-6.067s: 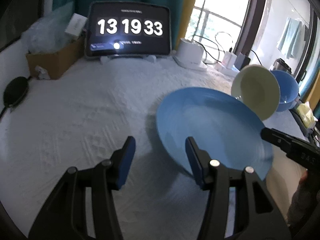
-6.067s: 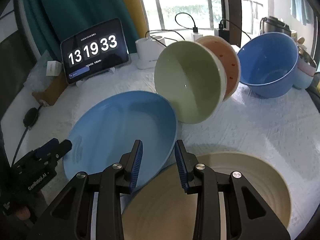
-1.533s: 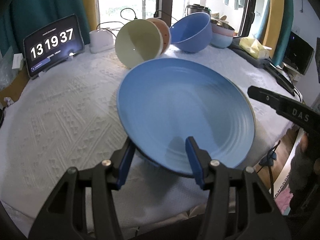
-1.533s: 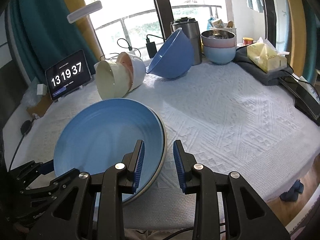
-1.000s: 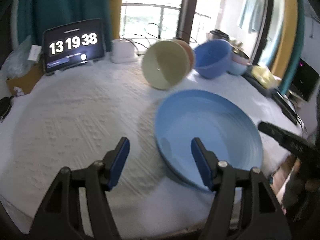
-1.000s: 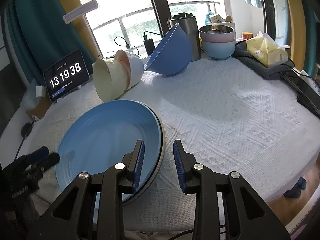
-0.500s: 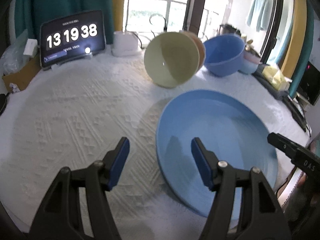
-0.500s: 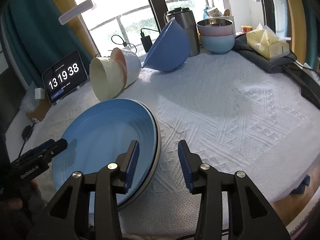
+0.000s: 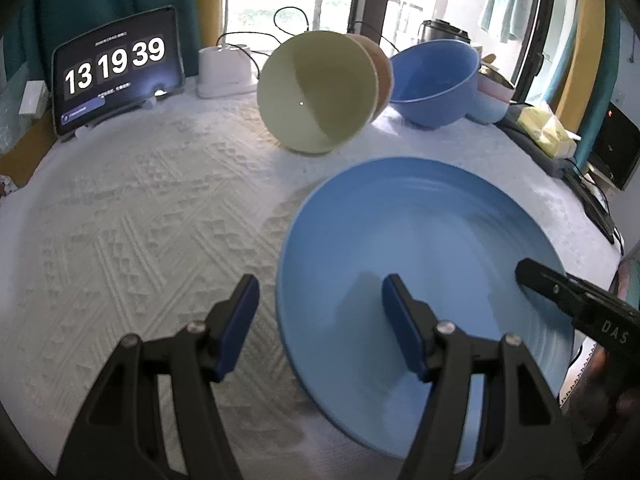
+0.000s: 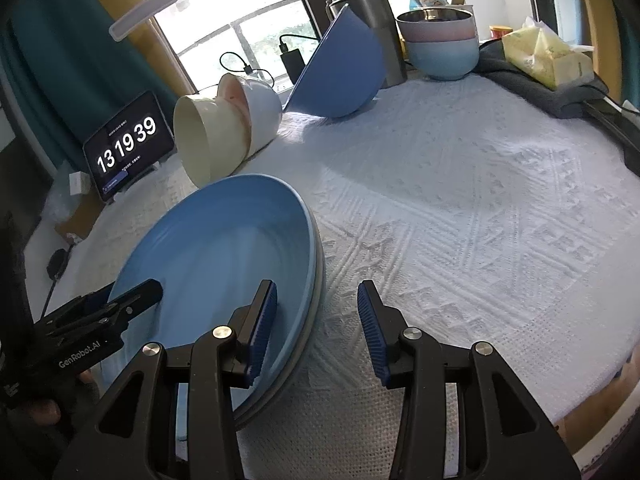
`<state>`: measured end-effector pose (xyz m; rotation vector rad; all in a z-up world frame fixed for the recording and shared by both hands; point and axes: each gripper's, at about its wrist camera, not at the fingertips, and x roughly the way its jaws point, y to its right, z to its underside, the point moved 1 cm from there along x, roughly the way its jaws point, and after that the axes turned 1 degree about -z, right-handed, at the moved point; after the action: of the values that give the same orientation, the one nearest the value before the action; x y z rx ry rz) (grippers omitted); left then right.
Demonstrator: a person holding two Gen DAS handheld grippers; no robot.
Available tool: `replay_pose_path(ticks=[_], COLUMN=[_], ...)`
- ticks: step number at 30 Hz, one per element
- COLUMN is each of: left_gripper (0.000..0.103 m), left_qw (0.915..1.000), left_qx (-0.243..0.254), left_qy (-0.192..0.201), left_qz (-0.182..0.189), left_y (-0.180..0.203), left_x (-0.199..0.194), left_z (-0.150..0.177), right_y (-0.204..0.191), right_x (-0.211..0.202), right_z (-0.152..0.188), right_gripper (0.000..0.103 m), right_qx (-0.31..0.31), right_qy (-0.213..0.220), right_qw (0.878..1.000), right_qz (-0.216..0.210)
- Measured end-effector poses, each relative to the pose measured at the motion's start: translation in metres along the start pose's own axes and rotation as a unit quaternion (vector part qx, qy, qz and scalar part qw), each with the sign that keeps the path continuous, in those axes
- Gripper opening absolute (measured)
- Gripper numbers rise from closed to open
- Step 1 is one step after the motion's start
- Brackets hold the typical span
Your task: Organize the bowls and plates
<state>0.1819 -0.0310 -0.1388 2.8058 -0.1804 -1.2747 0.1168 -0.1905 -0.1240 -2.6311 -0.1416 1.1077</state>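
A large blue plate [image 9: 420,248] [image 10: 224,248] lies on the white tablecloth on top of a pale plate whose rim [image 10: 319,280] shows beneath it. My left gripper [image 9: 320,312] is open and straddles the plate's near rim, one finger over the plate and one over the cloth, with no pad touching. My right gripper [image 10: 318,316] is open at the opposite rim, its left finger over the plate. Behind the plate, a cream bowl [image 9: 316,92] [image 10: 208,140] lies on its side, nested with a pink bowl. A big blue bowl [image 9: 436,80] [image 10: 340,72] leans beside them.
A tablet clock [image 9: 116,68] and a white box [image 9: 224,72] stand at the back. Two small stacked bowls [image 10: 440,40], a metal kettle [image 10: 380,20] and a tissue pack [image 10: 548,56] on a dark cloth line the far right. The table edge [image 10: 580,384] runs close by.
The right gripper's jaws have widened away from the plate rim. The left gripper has sunk closer to the plate, its jaws unchanged. The plates lie still.
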Motion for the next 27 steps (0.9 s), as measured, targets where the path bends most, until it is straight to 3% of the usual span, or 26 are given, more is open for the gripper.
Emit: replay_pose_path(ticks=[6,11,27], left_gripper=[0.066,0.066,0.064], left_qw=[0.9987,0.9987,0.9977], left_qx=[-0.022,-0.023,-0.039], left_qy=[-0.011,0.004,0.006], left_qz=[0.045,0.046,0.055], left_y=[-0.001,0.0,-0.007], left_x=[0.002,0.001,-0.006], left_z=[0.002,0.005,0.009], right_y=[-0.003,-0.012,-0.023], right_x=[0.006,0.011,0.014], right_z=[0.0,0.002,-0.002], right_gripper=[0.044,0.053,0.054], right_qx=[0.005,0.008,0.011], right_qy=[-0.006,-0.003,0.005], right_qw=[1.0,0.999,1.0], right_qz=[-0.026,-0.038,-0.011])
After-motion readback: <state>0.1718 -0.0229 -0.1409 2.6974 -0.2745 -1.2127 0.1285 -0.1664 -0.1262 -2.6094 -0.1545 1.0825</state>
